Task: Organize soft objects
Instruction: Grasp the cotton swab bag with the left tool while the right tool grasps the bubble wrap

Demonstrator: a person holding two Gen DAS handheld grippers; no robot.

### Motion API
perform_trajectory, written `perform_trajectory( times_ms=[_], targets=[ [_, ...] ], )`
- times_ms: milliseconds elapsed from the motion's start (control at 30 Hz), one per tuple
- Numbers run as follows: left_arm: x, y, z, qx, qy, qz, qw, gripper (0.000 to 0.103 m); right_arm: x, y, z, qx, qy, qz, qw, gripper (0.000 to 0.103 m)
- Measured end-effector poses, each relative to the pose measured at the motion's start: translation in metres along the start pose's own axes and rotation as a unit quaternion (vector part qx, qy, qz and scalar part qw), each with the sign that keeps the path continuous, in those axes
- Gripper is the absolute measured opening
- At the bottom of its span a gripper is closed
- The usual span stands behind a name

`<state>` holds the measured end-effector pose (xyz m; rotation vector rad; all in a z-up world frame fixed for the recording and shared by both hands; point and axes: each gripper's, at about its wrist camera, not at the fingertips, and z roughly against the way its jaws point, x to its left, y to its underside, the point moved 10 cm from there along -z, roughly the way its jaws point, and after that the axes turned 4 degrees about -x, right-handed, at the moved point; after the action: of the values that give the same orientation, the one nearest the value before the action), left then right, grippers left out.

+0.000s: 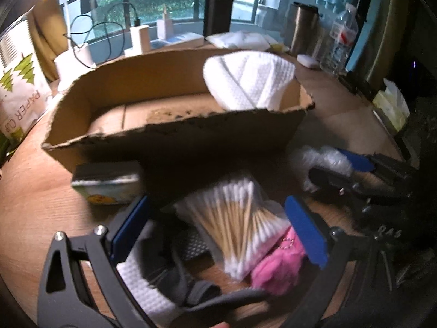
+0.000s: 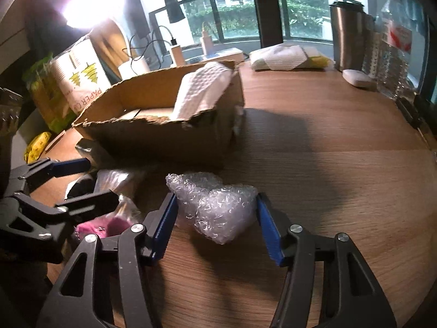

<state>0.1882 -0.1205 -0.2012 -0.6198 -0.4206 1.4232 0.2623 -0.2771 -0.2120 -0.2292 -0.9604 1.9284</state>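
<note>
We had both claws spread wide over the wooden table (image 2: 341, 142), neither one clamping anything. Our right gripper (image 2: 215, 218) straddled the wad of bubble wrap (image 2: 213, 207), its 2 blue pads just beside the plastic on either side, though we could not tell whether they touched it. Our left gripper (image 1: 218, 235) hung over the bag of cotton swabs (image 1: 235, 224), which lay on a heap with a pink fuzzy piece (image 1: 275, 265), dark fabric and a white cloth near the front of the cardboard box (image 1: 169, 136). A white towel (image 1: 248, 82) already leaned in the box's right corner. We judged the main risk to be the bubble wrap: light and springy, it could squeeze out forward if the pads closed off-centre. On the left, closing could catch the pink piece along with the swab bag. The 2 tools also sat near each other and could collide.
</note>
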Motion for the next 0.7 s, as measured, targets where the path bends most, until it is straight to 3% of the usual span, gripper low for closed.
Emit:
perform_trajectory(
  times_ms=[100, 267, 433, 700],
  targets=[
    [-0.008, 0.003, -0.007, 0.011, 0.006, -0.009, 0.9999, 0.097, -0.007, -0.002, 0.003, -0.007, -0.002, -0.008, 1.0, 0.061],
    [-0.014, 0.002, -0.007, 0.013, 0.014, -0.023, 0.9996, 0.074, -0.009, -0.004, 0.007, -0.016, -0.007, -0.01, 1.0, 0.061],
    [-0.019, 0.001, -0.001, 0.005, 0.031, -0.025, 0.9992, 0.06, -0.007, -0.005, 0.012, -0.022, -0.003, -0.005, 1.0, 0.061],
    [-0.012, -0.007, 0.024, -0.031, 0.05, -0.01, 0.9982, 0.057, 0.003, -0.021, 0.03, -0.039, 0.009, 0.009, 0.999, 0.061]
  ],
)
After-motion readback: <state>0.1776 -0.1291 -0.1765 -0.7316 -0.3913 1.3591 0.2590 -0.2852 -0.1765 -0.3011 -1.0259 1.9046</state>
